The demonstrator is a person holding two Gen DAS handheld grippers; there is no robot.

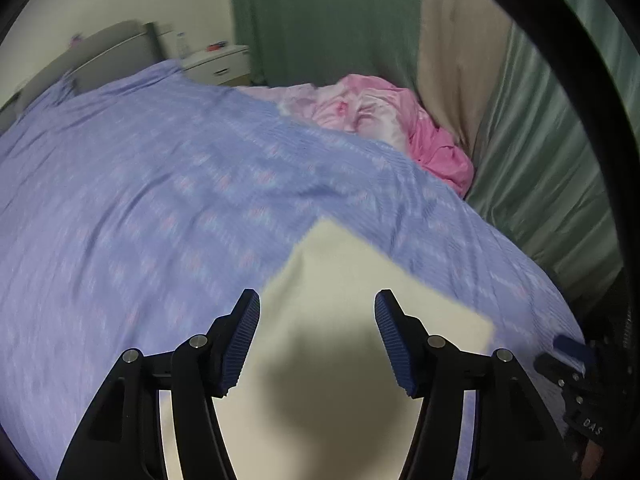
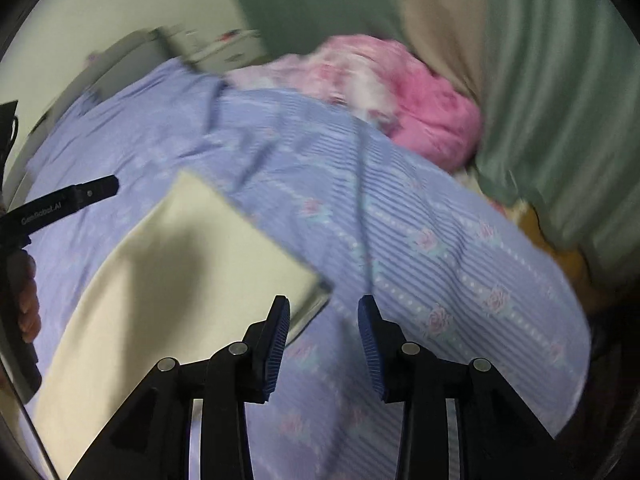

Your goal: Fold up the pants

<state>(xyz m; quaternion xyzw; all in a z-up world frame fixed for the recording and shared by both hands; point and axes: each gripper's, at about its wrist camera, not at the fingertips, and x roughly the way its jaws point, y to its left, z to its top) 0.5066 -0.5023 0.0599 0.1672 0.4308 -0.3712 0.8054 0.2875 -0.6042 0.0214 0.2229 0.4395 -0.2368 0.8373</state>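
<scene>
Green curtains (image 1: 320, 20) hang behind a bed covered in a lilac floral bedspread (image 1: 140, 168), with a crumpled pink quilt (image 1: 380, 116) heaped at the far side near the wall. On the spread close in front of me lie the pants (image 1: 380, 280), a pale cream piece that already reads as a flat, straight-edged rectangle with one sharp corner pointing away from me. No separate legs or waistband show, so I judge the main folds are done, or nearly so; I cannot see the near end of the cloth, so whether another fold remains is unclear.

My left gripper (image 1: 316, 340) hovers over the cream fabric with its jaws spread wide and nothing between them. My right gripper (image 2: 323, 344) sits at the pants' (image 2: 180, 280) right corner, jaws likewise parted and empty, just above where cloth meets bedspread (image 2: 440, 260). Both views are smeared by motion. What seems left is at most a last fold or a smoothing pass.
</scene>
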